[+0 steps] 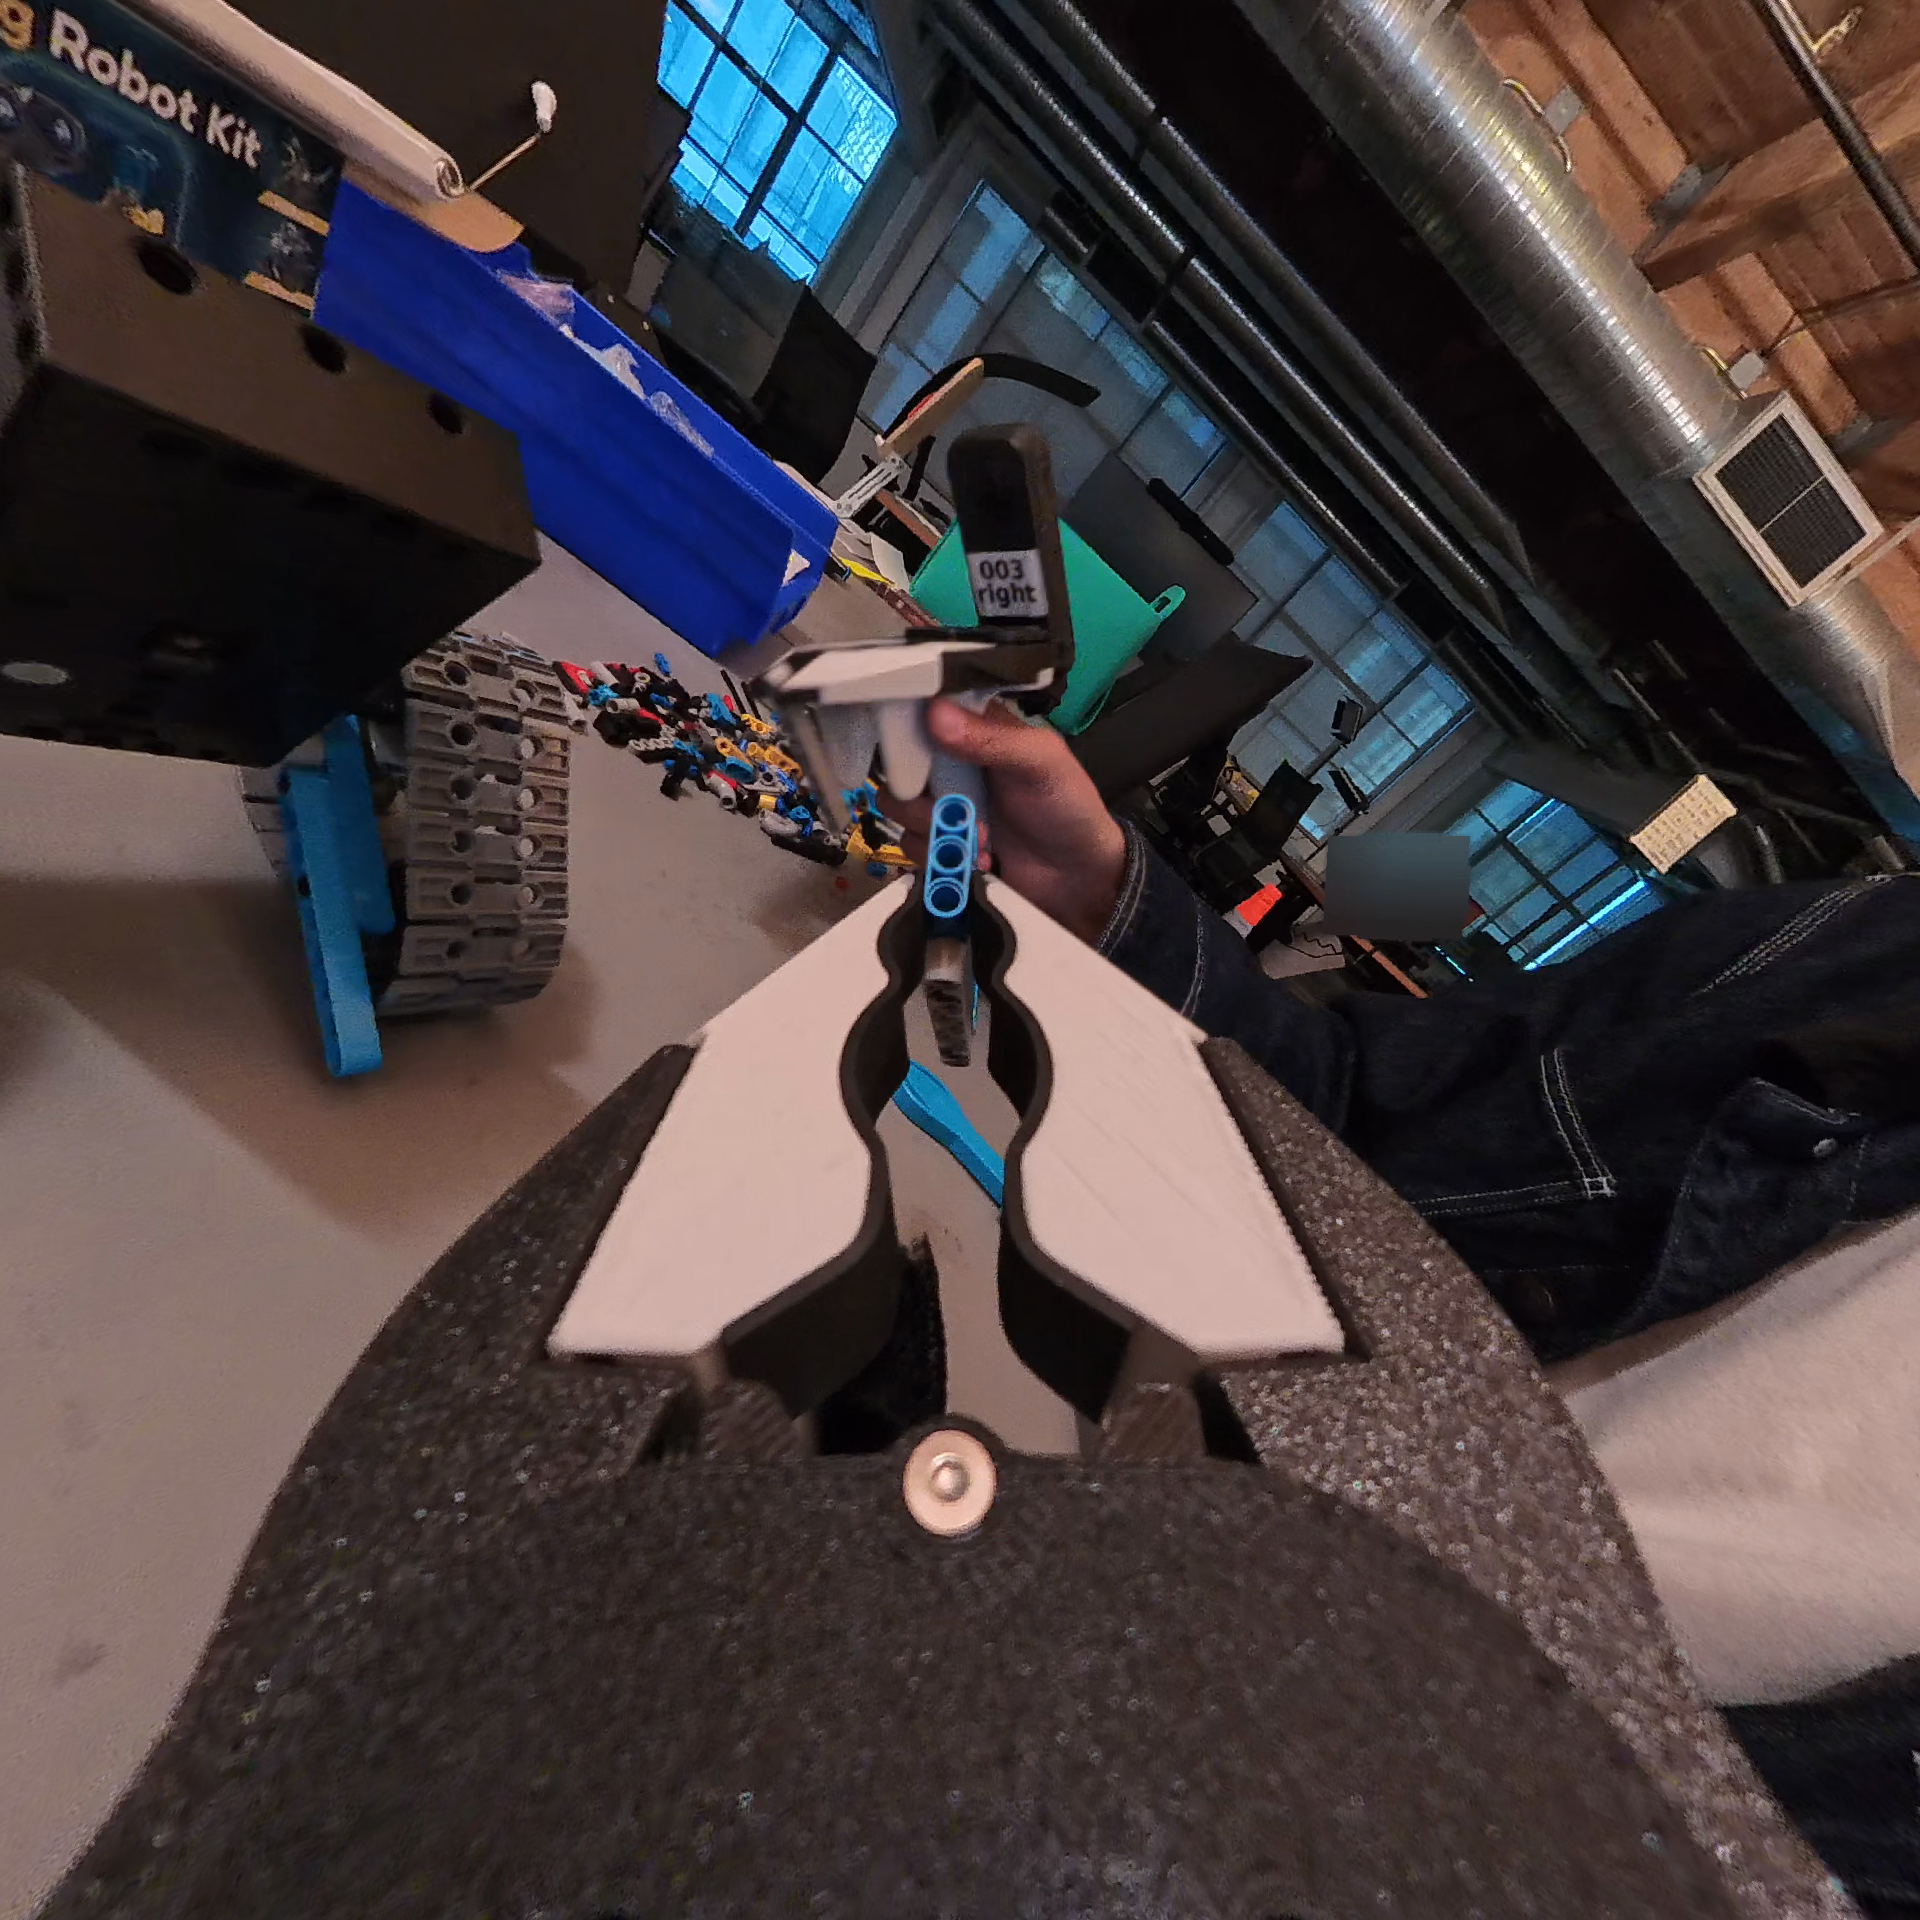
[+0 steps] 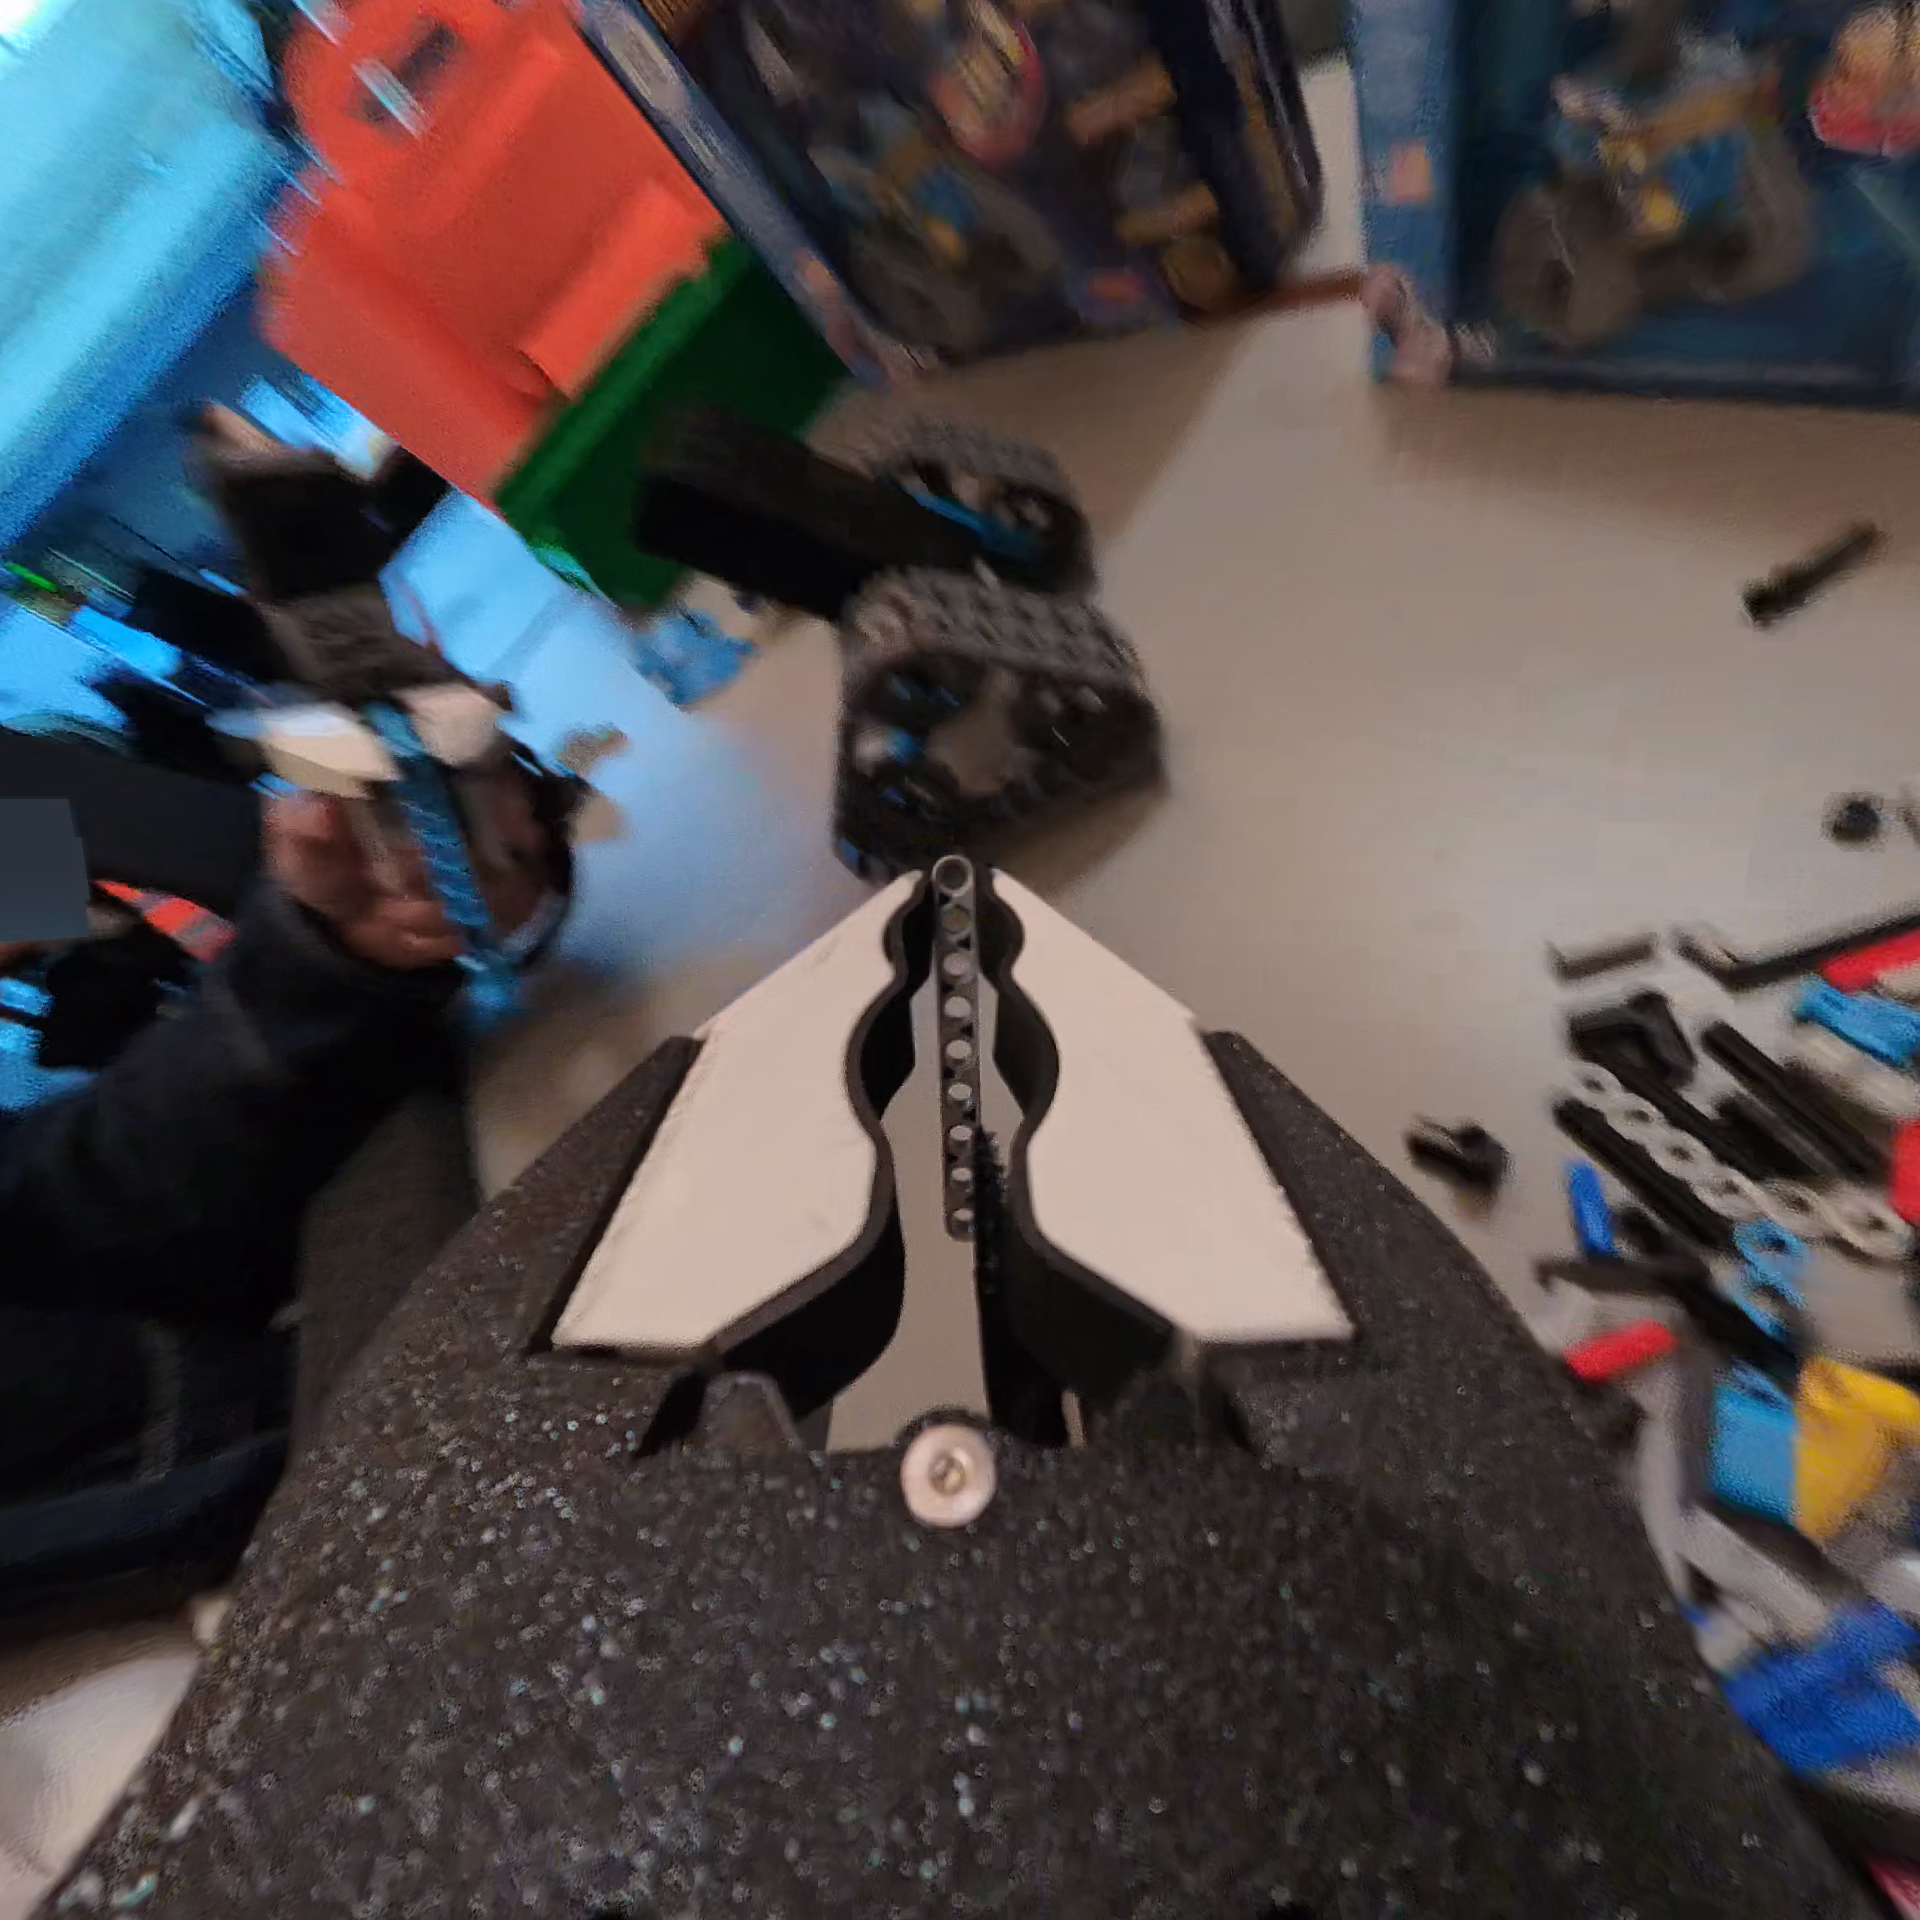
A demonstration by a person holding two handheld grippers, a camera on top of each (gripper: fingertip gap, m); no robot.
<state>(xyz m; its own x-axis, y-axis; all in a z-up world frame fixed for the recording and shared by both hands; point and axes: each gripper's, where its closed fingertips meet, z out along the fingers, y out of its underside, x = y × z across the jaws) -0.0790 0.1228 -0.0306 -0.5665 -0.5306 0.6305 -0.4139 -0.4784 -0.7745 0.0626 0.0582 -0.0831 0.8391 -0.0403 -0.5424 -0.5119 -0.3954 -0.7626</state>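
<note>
My left gripper (image 1: 948, 914) is clamped on a light-blue plastic beam with round holes (image 1: 952, 857), pinched at the very fingertips so that its three-hole end stands out past them. A grey and black piece hangs just behind it between the fingers (whether it is joined to the beam I cannot tell). My right gripper (image 2: 954, 894) is closed around a long, thin dark-grey beam with a row of small holes (image 2: 958, 1039), which lies lengthwise along the gap with its far end at the tips. Both pieces are held up off the pale table (image 1: 156, 1195), apart from each other.

Ahead of the left gripper stands a tracked vehicle model with grey link treads and a light-blue frame (image 1: 457, 831), carrying a black block on top; it looks largely built, though I cannot judge what it lacks. Beyond it lies a heap of small loose parts in black, blue, yellow and red (image 1: 707, 727), many of them unused. A blue plastic bin (image 1: 582, 447) sits behind. The right wrist view is badly blurred, showing the model (image 2: 987, 707) and more scattered parts (image 2: 1745, 1143).
</note>
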